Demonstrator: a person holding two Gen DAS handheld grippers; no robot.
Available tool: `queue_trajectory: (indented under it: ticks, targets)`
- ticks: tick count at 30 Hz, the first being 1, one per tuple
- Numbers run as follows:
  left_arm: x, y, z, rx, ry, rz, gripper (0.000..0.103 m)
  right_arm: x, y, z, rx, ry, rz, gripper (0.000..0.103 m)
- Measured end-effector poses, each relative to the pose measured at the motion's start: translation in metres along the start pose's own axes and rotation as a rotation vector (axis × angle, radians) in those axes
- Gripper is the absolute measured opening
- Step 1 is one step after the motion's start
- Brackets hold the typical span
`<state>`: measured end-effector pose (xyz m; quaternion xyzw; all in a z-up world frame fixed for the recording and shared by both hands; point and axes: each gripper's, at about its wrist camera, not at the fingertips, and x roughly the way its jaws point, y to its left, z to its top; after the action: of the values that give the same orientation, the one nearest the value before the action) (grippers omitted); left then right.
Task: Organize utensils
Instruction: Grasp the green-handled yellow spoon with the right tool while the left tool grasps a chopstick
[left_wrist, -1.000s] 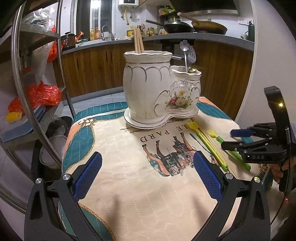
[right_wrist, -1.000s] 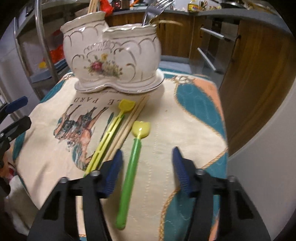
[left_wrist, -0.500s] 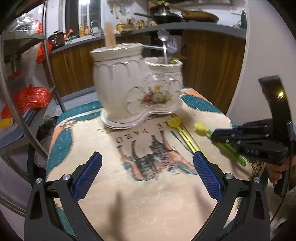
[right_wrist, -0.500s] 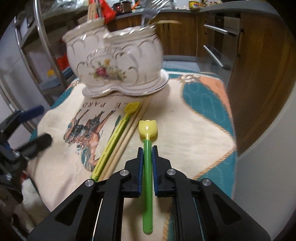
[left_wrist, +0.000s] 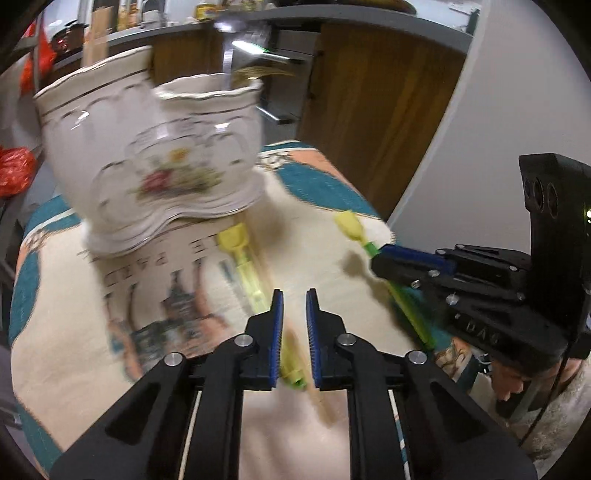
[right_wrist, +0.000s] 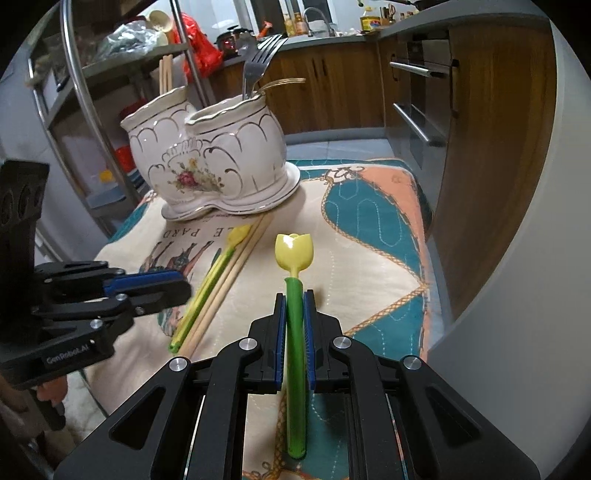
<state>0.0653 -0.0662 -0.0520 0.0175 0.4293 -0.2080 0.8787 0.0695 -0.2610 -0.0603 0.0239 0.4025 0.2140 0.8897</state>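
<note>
The right gripper (right_wrist: 294, 306) reaches forward low over the desk (right_wrist: 373, 236), its jaws clenched on the stem of a green spoon with a yellow tulip-shaped bowl (right_wrist: 294, 254). The spoon runs lengthwise between the blue pads, bowl ahead of the tips and the stem's end behind them; whether it is lifted off the cloth cannot be told.

The left gripper (left_wrist: 294, 306) points toward the white holder (left_wrist: 155, 162), tilted down over the cloth, its jaws drawn close with a narrow gap between them. A yellow-green utensil (left_wrist: 243, 266) lies on the cloth and passes under that gap; blur hides whether the pads touch it. In the right wrist view the same gripper (right_wrist: 162, 286) comes in from the side beside that utensil and a pair of wooden chopsticks (right_wrist: 236, 273), and its body reads "GenRobot.AI".

The cloth bears "LE PARD" beside a horse print. The holder stands at the desk's far end with a fork (right_wrist: 258, 66) and chopsticks in it.
</note>
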Motion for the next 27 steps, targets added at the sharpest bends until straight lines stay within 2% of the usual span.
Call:
queue_trajectory:
  ticks: [7, 9, 17, 20, 24, 27]
  targets:
    - [0.033, -0.006, 0.008, 0.017, 0.095, 0.108, 0.01, -0.007, -0.008, -0.001, 0.02, -0.022, 0.014, 0.01]
    - [0.038, -0.008, 0.01, 0.029, 0.099, 0.148, 0.01, -0.01, -0.01, -0.001, 0.026, -0.029, 0.02, 0.01]
    - [0.053, -0.013, 0.021, 0.057, 0.125, 0.223, 0.01, -0.013, -0.012, -0.004, 0.021, -0.038, 0.026, 0.01]
    - [0.054, -0.016, 0.022, 0.074, 0.137, 0.216, 0.007, -0.017, -0.011, -0.005, 0.019, -0.042, 0.03, 0.01]
    - [0.046, -0.024, 0.018, 0.118, 0.134, 0.161, 0.006, -0.021, -0.012, -0.007, 0.016, -0.049, 0.027, 0.01]
    - [0.028, -0.022, 0.014, 0.103, 0.115, 0.114, 0.006, -0.018, -0.015, -0.008, 0.023, -0.041, 0.018, 0.01]
